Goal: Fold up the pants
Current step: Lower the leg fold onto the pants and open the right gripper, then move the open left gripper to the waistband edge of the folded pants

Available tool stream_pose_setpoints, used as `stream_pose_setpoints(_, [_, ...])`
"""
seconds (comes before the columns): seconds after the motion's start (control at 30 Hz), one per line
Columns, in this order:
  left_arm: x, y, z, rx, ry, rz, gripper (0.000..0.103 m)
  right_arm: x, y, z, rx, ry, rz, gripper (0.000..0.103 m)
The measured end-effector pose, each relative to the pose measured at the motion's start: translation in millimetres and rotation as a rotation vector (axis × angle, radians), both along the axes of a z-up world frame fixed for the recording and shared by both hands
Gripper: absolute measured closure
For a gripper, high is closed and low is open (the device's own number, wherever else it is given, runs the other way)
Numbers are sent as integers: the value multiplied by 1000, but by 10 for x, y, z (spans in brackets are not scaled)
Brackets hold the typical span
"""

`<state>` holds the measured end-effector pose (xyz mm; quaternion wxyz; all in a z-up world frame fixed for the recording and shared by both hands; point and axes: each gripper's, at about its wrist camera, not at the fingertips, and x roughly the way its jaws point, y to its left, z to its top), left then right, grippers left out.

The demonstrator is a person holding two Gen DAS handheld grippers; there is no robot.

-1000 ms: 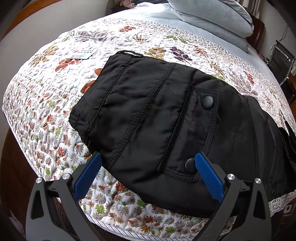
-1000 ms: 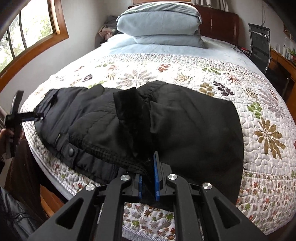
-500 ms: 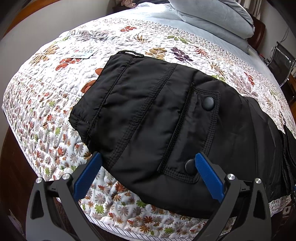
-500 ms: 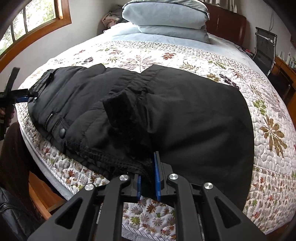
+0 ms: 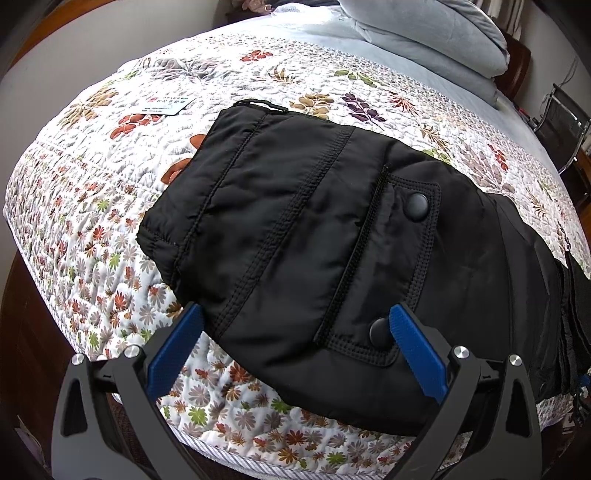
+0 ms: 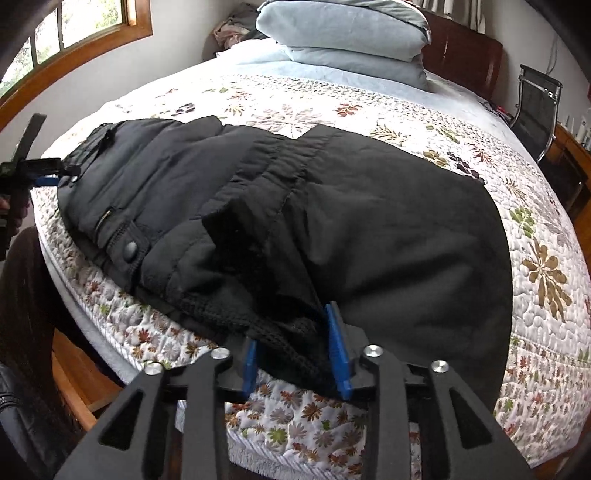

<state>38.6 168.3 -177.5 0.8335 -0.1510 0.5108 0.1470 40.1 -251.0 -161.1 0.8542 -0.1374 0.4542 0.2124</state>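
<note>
Black padded pants (image 5: pixel 314 240) lie across the near edge of a floral quilt (image 5: pixel 92 206), waistband end to the left, with a snap pocket flap facing up. My left gripper (image 5: pixel 291 321) is open, its blue pads straddling the near edge of the pants by the pocket without pinching it. In the right wrist view the pants (image 6: pixel 295 210) lie folded over, a leg lying across the seat part. My right gripper (image 6: pixel 291 328) is open, with bunched black fabric lying loose between its blue pads.
The quilt (image 6: pixel 535 266) covers a wide bed with grey-blue pillows (image 6: pixel 343 29) at the head. A white card (image 5: pixel 168 105) lies on the quilt at far left. A black chair (image 6: pixel 535 107) and a wooden desk stand to the right. A wooden-framed window (image 6: pixel 74 40) is left.
My right gripper has opened and let go of the pants fabric, which has dropped flatter onto the bed. The left gripper has stayed open in place.
</note>
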Motion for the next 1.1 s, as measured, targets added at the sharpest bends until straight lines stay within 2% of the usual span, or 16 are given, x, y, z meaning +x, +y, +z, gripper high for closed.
stream_pose_setpoints(0.03, [-1,0,0,-1,-1,1,3,-14,10,1,-8,4,4,57])
stream_pose_setpoints(0.07, [-3,0,1,-2,-2,2,3,-29,26,0,-22,6,12,41])
stream_pose_setpoints(0.13, [-6,1,5,-4,-3,2,3,-110,97,25,-39,3,52,18])
stream_pose_setpoints(0.27, [-17,15,23,-20,-5,7,3,-261,200,163,23,-15,113,21])
stream_pose_setpoints(0.4, [-85,77,109,-83,-31,29,3,-183,51,374,204,-1,67,27])
stream_pose_setpoints(0.47, [-163,140,173,-126,-57,50,3,-92,-81,449,304,11,25,39])
stream_pose_setpoints(0.5, [-205,173,204,-140,-70,63,3,-11,-188,481,370,19,-17,41])
stream_pose_setpoints(0.57, [-308,261,265,-158,-97,97,3,117,-303,476,430,42,-67,56])
stream_pose_setpoints(0.67, [-455,403,316,-177,-112,152,3,210,-325,435,440,60,-72,57])
stream_pose_setpoints(0.8, [-615,554,331,-208,-108,201,3,155,-162,421,426,79,14,56])
stream_pose_setpoints(0.97, [-658,636,291,-203,-85,210,3,81,108,293,282,53,51,54])
stream_pose_setpoints(1.0, [-659,642,270,-205,-75,209,3,83,139,256,264,54,56,56])
stream_pose_setpoints(1.07, [-651,637,237,-214,-64,201,3,105,181,193,223,51,55,71])
stream_pose_setpoints(1.1, [-655,629,226,-217,-62,199,3,98,179,177,225,56,56,73])
